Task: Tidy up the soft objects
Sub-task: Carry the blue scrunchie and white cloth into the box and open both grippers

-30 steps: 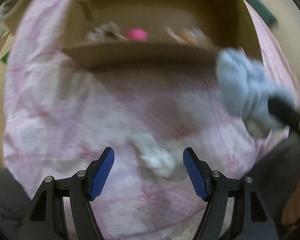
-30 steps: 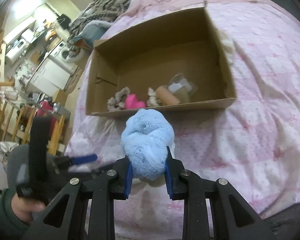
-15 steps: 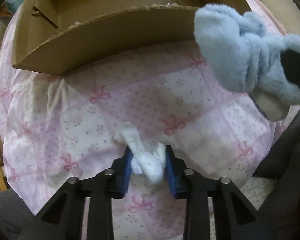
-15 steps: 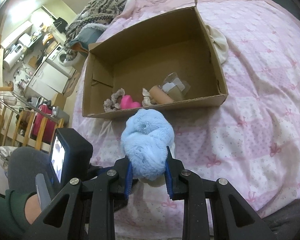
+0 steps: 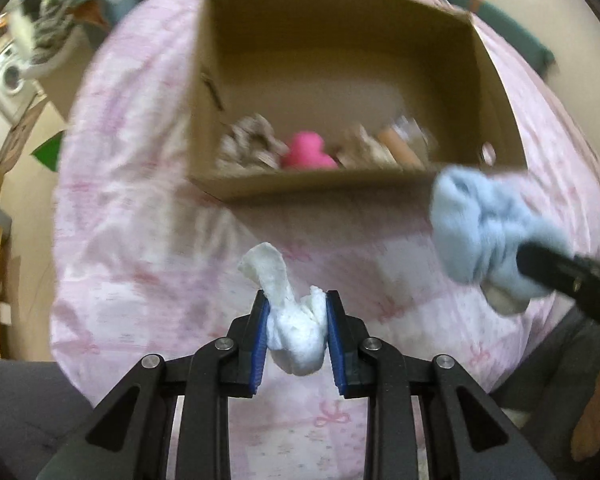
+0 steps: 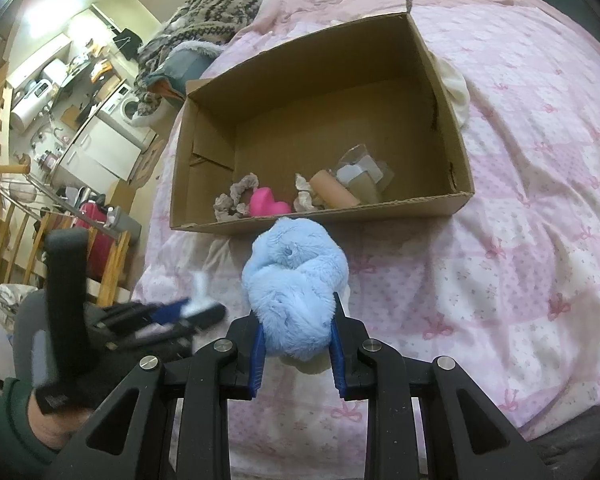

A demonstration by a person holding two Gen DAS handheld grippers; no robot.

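Left wrist view: the left gripper [image 5: 296, 332] is seen with its blue-padded fingers [image 5: 260, 336] closed on a small white cloth [image 5: 294, 328], one flap of which stands up above the fingertips; the cloth is held clear of the pink bow-print bedspread [image 5: 140, 280]. Right wrist view: the right gripper [image 6: 296, 336] is closed on a fluffy light-blue plush bundle [image 6: 296, 284], which bulges forward past the fingers and partly hides the near wall of the cardboard box [image 6: 380, 212]. The open box rests on the bedspread ahead of both grippers. Along its near wall are lined up a beige scrunchie [image 6: 236, 196], a pink heart-shaped object [image 6: 266, 204], a second crumpled beige piece [image 6: 306, 196], a tan cylinder [image 6: 332, 194] and a clear wrapped packet [image 6: 362, 176]. A cream-white fabric item [image 6: 456, 92] lies just outside the right wall of the box. A patterned knit blanket [image 6: 204, 20] is piled beyond the far left corner of the box. In the left wrist view the plush bundle overlaps the right end of the near wall. The background in that view is motion-blurred.
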